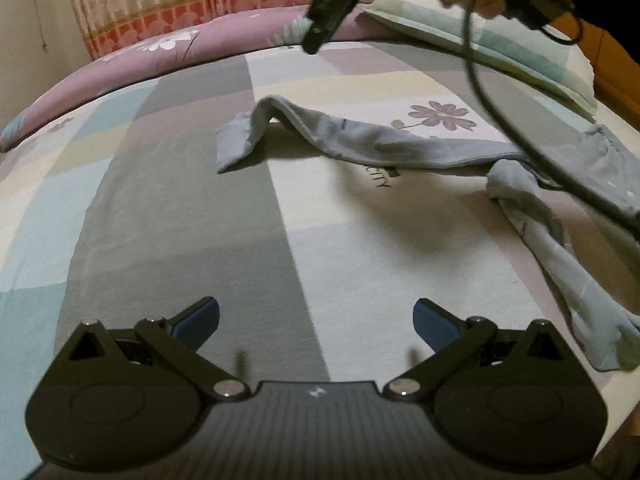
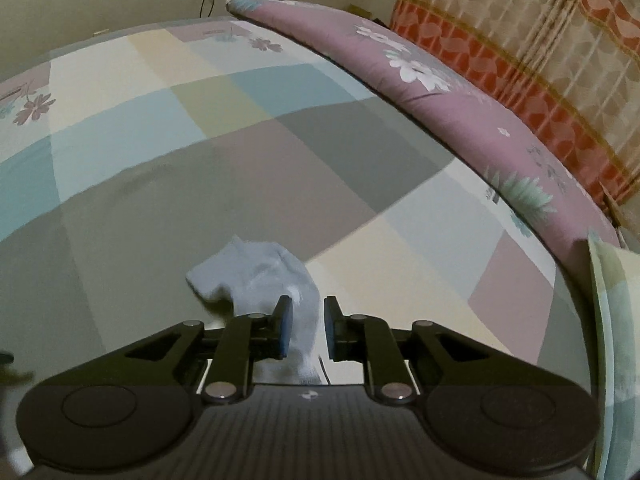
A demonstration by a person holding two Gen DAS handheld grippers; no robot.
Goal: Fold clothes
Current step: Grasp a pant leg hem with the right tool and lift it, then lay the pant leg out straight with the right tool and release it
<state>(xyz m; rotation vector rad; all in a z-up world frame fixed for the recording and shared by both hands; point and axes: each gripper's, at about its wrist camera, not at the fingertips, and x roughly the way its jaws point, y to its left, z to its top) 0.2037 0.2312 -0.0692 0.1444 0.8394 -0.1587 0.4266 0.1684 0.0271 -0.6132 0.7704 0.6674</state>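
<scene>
A grey-blue garment (image 1: 360,148) lies stretched and rumpled on the patchwork bedsheet (image 1: 180,208), one end humped up at the middle, the other trailing to the right edge. My left gripper (image 1: 316,326) is open and empty, low over the sheet, well short of the garment. My right gripper (image 2: 307,330) hovers above the garment's humped end (image 2: 260,276); its jaws stand a little apart with cloth showing between them, apparently below rather than pinched. The right gripper also shows from outside at the top of the left wrist view (image 1: 316,40), raised above the bed.
A purple floral bolster (image 1: 140,56) runs along the far side of the bed, also in the right wrist view (image 2: 460,92). A pale checked pillow (image 1: 500,48) lies at the back right. A patterned curtain (image 1: 160,0) hangs behind. A black cable (image 1: 500,120) dangles over the garment.
</scene>
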